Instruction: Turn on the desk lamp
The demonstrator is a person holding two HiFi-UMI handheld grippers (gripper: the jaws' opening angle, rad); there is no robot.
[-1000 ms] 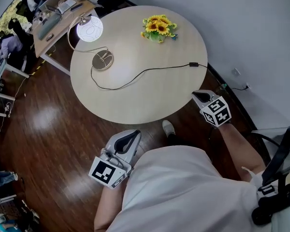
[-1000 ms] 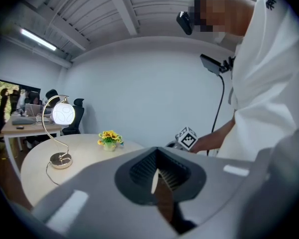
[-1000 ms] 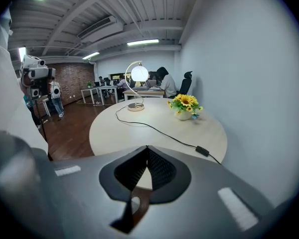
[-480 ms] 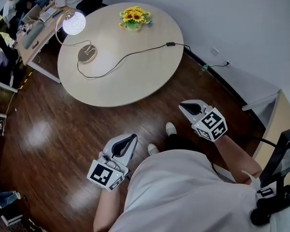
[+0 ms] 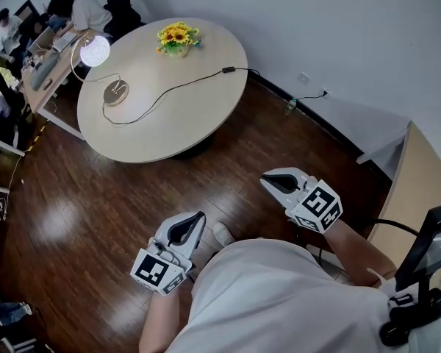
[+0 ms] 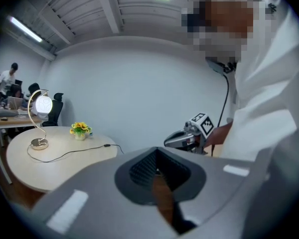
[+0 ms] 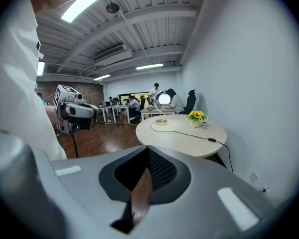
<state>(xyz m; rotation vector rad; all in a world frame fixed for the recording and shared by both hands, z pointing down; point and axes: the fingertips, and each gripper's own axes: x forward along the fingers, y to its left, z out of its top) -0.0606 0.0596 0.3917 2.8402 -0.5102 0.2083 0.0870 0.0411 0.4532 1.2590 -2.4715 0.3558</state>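
Farther off than a second ago, the round table (image 5: 169, 127) now lies in the upper left of the head view, both grippers having been drawn back from it over the wood floor (image 5: 88, 197). The lamp (image 5: 95, 51) is seen lit near the table's left edge, with its cord (image 5: 178, 87) trailed across the top to the right edge. Flowers (image 5: 176, 35) are set at the far edge. The left gripper (image 5: 197, 219) is held at lower centre, the right gripper (image 5: 270, 182) just right of centre, both well apart from the table. Each pair of jaws is pressed together, with nothing held.
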